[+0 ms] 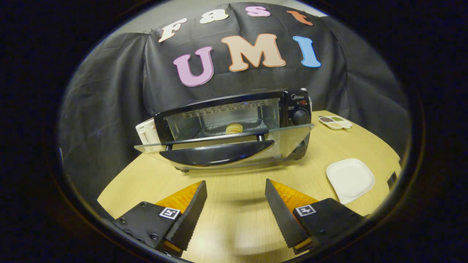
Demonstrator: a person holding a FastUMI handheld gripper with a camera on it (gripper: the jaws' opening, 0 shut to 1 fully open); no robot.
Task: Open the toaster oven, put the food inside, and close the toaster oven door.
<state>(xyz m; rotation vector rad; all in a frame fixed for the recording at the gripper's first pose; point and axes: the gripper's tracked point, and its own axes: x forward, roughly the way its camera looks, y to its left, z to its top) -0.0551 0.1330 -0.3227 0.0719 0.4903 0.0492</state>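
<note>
1. A round surface [237,219] of pale wood grain carries everything in the scene; its curved edge falls away on both sides.
2. Behind it hangs the booth's black cloth wall [109,91], creased and draped in loose folds, wrapping around the back and both sides of the surface.
3. Above the cloth's top edge a strip of plain light grey wall [153,20] shows.
4. Light comes from above: the wood shines softly in the near part, and a dim shadow lies across it further in.
</note>
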